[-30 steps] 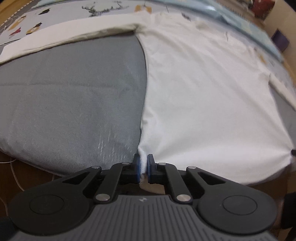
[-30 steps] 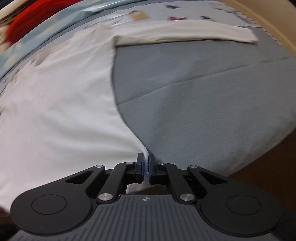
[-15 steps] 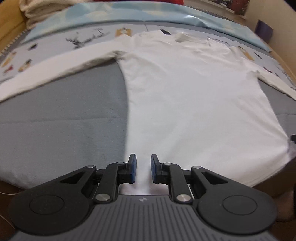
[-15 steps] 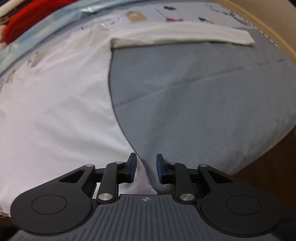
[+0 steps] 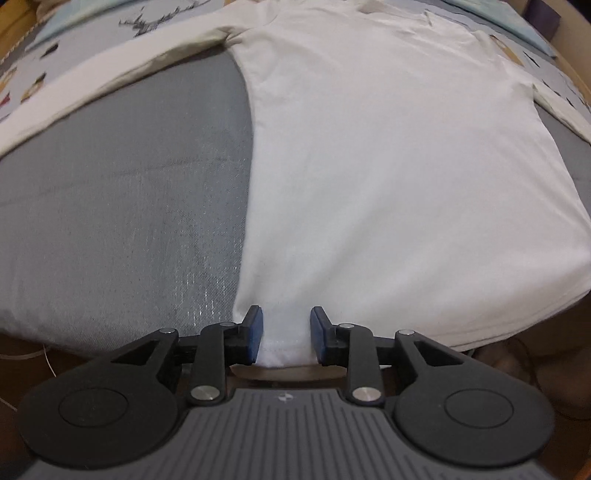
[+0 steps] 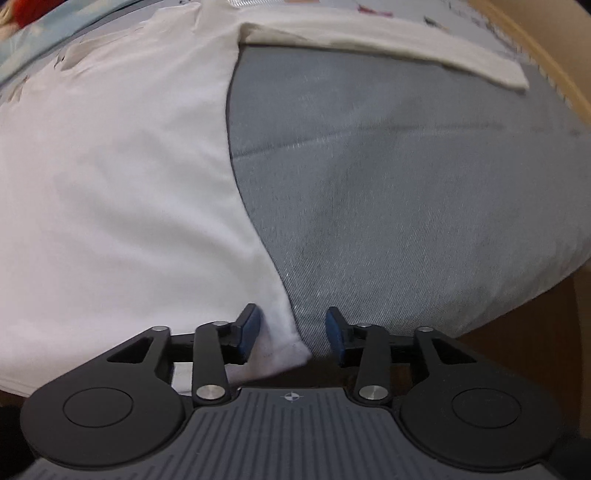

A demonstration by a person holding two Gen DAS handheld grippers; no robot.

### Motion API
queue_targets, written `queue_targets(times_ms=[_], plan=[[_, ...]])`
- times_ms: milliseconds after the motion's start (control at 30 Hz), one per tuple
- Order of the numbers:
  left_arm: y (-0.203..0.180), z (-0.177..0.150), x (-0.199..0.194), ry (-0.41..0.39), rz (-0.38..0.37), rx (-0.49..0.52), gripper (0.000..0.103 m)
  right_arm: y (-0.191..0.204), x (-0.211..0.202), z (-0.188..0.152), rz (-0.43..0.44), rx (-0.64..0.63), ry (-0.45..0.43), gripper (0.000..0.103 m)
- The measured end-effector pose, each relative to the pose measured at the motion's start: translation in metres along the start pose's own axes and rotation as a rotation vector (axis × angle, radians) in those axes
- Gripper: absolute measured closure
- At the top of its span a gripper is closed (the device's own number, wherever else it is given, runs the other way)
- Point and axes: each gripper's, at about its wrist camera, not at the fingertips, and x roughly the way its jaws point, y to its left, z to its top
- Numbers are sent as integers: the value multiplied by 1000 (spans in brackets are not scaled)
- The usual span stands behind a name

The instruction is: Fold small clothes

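Observation:
A white long-sleeved shirt [image 5: 388, 155] lies flat on a grey cushion [image 5: 122, 206], sleeves spread out to both sides. My left gripper [image 5: 285, 334] is open at the shirt's bottom left hem corner, which lies between its blue pads. My right gripper [image 6: 291, 332] is open at the shirt's [image 6: 122, 177] bottom right hem corner; the corner lies loose between the pads. The right sleeve [image 6: 388, 48] stretches across the far side of the cushion [image 6: 406, 192].
A pale blue patterned sheet [image 5: 74, 40] lies beyond the cushion. A wooden edge [image 6: 546, 62] runs along the right. A red item [image 6: 26, 14] sits at the far left. The cushion's front edge drops to brown floor [image 6: 524, 328].
Both grippers were shut on the hem corners one second ago. They have opened and let the hem go; the shirt now lies flat on the cushion.

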Motion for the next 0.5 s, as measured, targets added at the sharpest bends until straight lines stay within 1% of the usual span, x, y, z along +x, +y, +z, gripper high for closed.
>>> queue_targets(times_ms=[33,100,133,200,233,267,333,367,433,500], plan=[[-1,2,-3,-15,-1,-1,70,0,-3,1,-2,-1,-19,59],[-2,5,-13,-74,-14,-11,63,-2,-11,5,15,31,-76,60],[-2,7,-18,-103,-11,-20,61,-4,-19,9,24,46,-122,60],[0,8,-25,-155,2,-36,53,-5,-36,17,27,41,-215,60],[0,9,-27,-178,5,-43,53,-5,-45,22,34,34,-260,59],[1,13,-30,-200,5,-51,52,-6,-55,28,50,28,-297,59],[-1,16,-36,-246,7,-62,48,-8,-76,41,92,14,-376,59],[-4,16,-42,-275,14,-63,43,-10,-88,47,115,4,-421,58],[-10,19,-48,-338,38,-59,40,-11,-113,59,146,-38,-520,50],[-16,21,-56,-393,57,-56,35,-10,-128,67,163,-71,-600,44]])
